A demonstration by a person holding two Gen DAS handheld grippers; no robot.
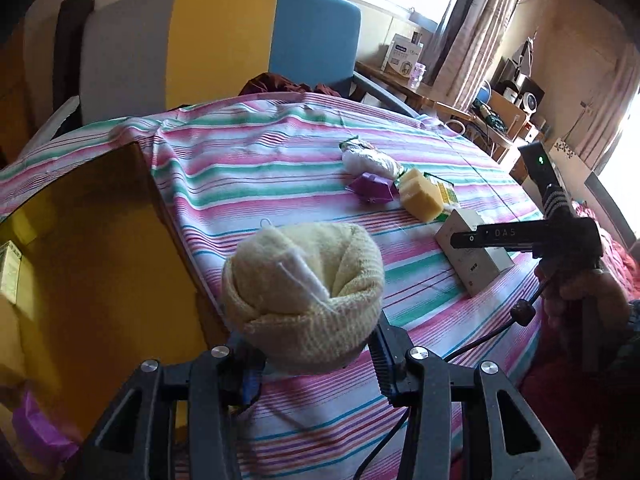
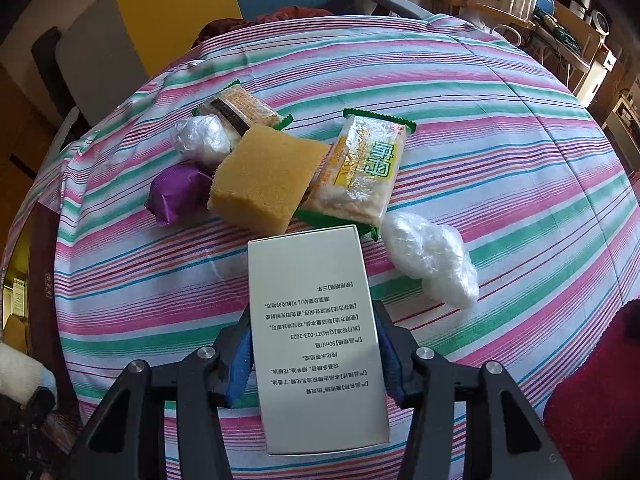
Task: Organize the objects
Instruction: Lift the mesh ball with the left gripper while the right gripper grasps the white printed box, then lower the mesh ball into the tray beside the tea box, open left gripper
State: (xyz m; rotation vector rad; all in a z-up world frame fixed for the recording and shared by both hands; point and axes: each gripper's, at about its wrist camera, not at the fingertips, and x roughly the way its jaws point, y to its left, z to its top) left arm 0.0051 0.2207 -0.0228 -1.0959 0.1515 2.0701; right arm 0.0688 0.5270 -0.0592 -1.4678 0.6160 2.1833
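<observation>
Cream knitted roll (image 1: 304, 292) clamped in left gripper (image 1: 312, 354); carry clear over yellow box's (image 1: 100, 240) wall, left of frame. Right gripper (image 2: 314, 354) apparently grips white carton (image 2: 316, 336).

1. Left wrist cam sits just behind my left claw (image 1: 310, 344), looks forward along its fingers, angled down over the striped cloth (image 1: 280, 160). Very near the cream towel roll (image 1: 304, 296) between the fingers; it fills the lower centre.
2. That view reaches the striped headboard (image 1: 220, 40) straight ahead, window ahead-right, yellow box (image 1: 100, 260) left of the claw.
3. Right wrist cam sits behind my right claw (image 2: 314, 344), faces forward and down, close on the white carton (image 2: 316, 332) between its fingers.
4. Shared: the cloth, yellow sponge (image 2: 264, 184) (image 1: 420, 196), purple packet (image 2: 176, 192) (image 1: 372, 188), white carton (image 1: 472, 256), headboard.
5. Left view catches my right claw (image 1: 520, 236) from the side, far right.
</observation>
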